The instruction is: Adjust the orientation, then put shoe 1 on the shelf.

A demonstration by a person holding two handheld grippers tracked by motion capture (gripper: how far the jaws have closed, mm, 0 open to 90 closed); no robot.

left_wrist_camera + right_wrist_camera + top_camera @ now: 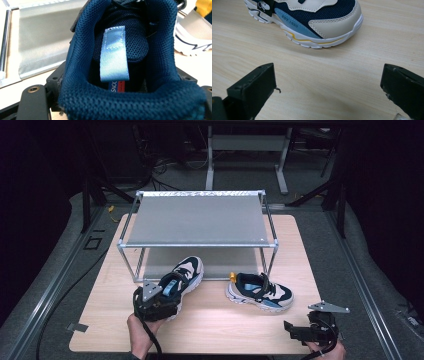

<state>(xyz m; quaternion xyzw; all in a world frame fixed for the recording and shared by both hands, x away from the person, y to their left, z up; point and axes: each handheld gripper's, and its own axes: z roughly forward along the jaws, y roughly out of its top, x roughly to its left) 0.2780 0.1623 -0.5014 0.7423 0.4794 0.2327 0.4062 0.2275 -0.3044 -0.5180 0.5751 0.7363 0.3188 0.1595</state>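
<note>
— Sneakers: where are they found?
— One sneaker (182, 276) is clamped at the heel by the left hand-held gripper (156, 306), before the rack (197, 220). The other sneaker (260, 291) is left on the bench (225, 325); the right hand-held gripper (300, 332) is held wide open, empty.

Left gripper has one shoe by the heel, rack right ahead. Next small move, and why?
Probably carry the held shoe forward onto the rack's lower shelf. The left gripper is clamped on its heel collar, toe already pointing at that shelf. The right gripper sits open, short of the other shoe.
</note>
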